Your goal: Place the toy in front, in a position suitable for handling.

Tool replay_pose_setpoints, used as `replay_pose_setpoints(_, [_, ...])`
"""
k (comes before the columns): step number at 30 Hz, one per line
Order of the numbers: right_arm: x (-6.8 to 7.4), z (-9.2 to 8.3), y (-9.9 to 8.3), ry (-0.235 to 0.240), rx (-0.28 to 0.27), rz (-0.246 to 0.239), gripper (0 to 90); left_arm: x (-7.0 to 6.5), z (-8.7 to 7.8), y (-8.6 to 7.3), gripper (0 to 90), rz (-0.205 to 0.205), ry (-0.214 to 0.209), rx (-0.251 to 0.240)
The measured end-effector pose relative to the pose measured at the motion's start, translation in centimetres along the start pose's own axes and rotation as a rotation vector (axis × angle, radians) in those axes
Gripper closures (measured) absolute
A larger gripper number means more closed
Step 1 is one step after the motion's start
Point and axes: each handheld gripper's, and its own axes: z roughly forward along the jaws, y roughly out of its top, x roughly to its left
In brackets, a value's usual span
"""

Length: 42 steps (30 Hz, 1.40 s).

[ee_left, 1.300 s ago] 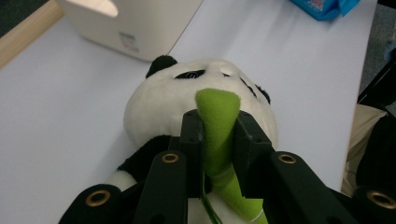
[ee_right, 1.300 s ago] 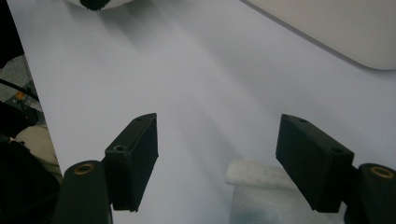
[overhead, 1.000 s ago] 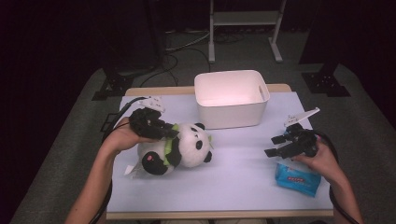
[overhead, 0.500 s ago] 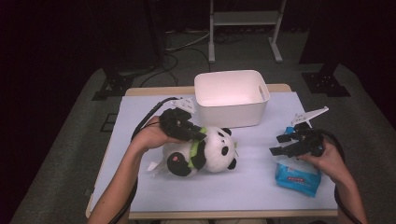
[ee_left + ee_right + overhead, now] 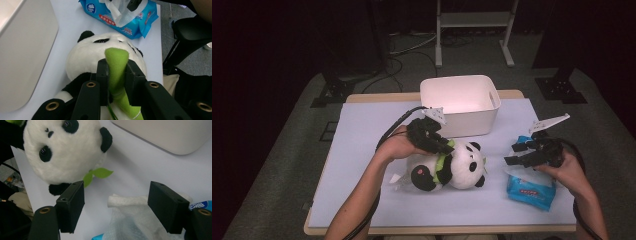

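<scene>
A black-and-white panda plush (image 5: 464,170) lies on the pale table (image 5: 362,130), just in front of the white bin. My left gripper (image 5: 444,147) is shut on the green bamboo stalk (image 5: 116,65) at the panda's chest (image 5: 87,55), and the pads squeeze the felt. At the right, my right gripper (image 5: 514,154) hovers open over a blue wipes pack (image 5: 529,190). In the right gripper view a white wipe (image 5: 135,205) sticks up between the wide jaws without touching them. The panda's face (image 5: 65,150) lies beyond.
A white plastic bin (image 5: 472,122) stands at the back middle of the table, close behind the panda. A crumpled clear wrapper (image 5: 399,179) lies by the panda's feet. Dark floor, cables and stand legs surround the table.
My left gripper has dragged the panda to the right, from the left part of the table to the middle in front of the bin. The right gripper has stayed over the wipes pack.
</scene>
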Motion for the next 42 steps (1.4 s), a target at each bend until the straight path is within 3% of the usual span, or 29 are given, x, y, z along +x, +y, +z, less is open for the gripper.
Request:
replay_pose_setpoints(11, [-0.3,0.1,-0.3,-0.003,0.006,0.009,28.3,0.3,2.2,-1.2,74.6,-0.028,-0.027,0.030])
replay_pose_setpoints(15, [-0.3,0.3,-0.4,0.000,0.017,0.012,28.1,0.5,2.3,-2.0,73.9,-0.047,-0.029,0.016])
replay_pose_setpoints(19, [-0.3,0.7,-0.4,-0.001,0.033,0.012,28.1,0.5,2.1,-2.4,70.9,-0.049,-0.034,0.004])
replay_pose_setpoints(27, [-0.1,1.1,-0.3,0.000,0.049,0.010,28.1,0.4,1.7,-2.5,55.4,-0.032,-0.016,-0.006])
replay_pose_setpoints(34, [0.1,0.9,0.0,-0.010,0.064,0.009,28.0,0.1,0.2,-2.7,40.7,-0.031,0.012,-0.056])
replay_pose_setpoints(42, [0.4,-0.2,0.6,-0.024,0.072,0.004,28.0,-0.6,-1.7,-3.8,31.9,-0.043,0.043,-0.075])
